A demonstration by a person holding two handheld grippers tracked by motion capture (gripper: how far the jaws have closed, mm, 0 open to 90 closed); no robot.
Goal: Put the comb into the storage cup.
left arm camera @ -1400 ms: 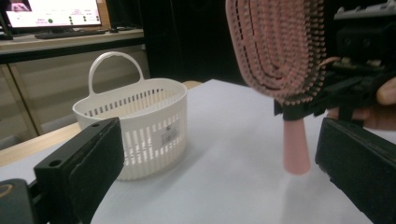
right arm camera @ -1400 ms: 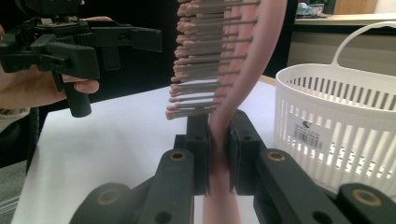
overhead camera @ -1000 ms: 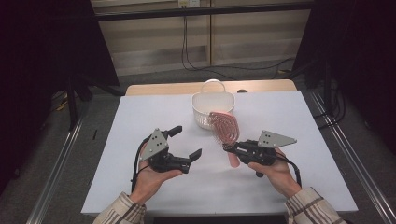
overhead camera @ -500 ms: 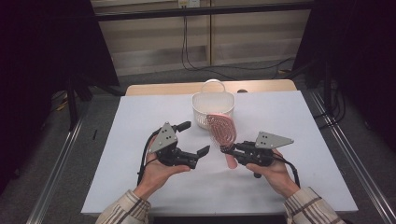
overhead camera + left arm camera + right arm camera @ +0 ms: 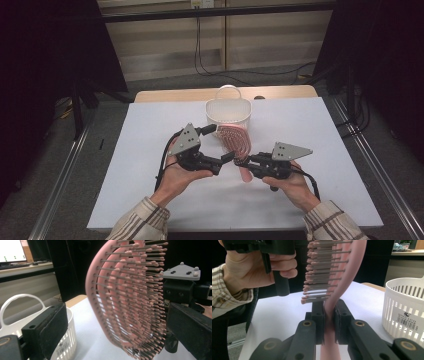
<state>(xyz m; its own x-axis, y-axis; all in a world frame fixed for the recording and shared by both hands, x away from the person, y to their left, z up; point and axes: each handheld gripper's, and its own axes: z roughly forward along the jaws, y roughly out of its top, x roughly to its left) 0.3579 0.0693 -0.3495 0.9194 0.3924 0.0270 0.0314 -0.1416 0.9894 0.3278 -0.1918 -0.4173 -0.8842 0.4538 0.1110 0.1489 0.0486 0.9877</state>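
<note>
The person sat at the white table (image 5: 150,200) with a gripper in each hand, forearms in striped sleeves (image 5: 142,222) coming in over the near edge. The right gripper (image 5: 241,161) had its two black jaws clamped tight on the neck of a pink hairbrush (image 5: 236,139), just where the handle met the head; in the right gripper view the pads (image 5: 319,315) pressed flat against the pink plastic from both sides, and the handle ran back between the jaws toward the camera. The hairbrush was held off the tabletop in the middle of the table, its vented head pointing away from the person toward a white slatted basket (image 5: 227,111) that stood at the far side, with the tip of the head close to the basket wall; whether it touched I could not tell. The bristles faced the left gripper (image 5: 212,145), which stood just beside the brush with its jaws spread wide. In the left gripper view the bristled head (image 5: 127,302) sat between those jaws, one jaw off to each side and neither pressing on it. The basket's looped handle (image 5: 20,302) stood upright, and a barcode label (image 5: 405,317) showed on its wall.
</note>
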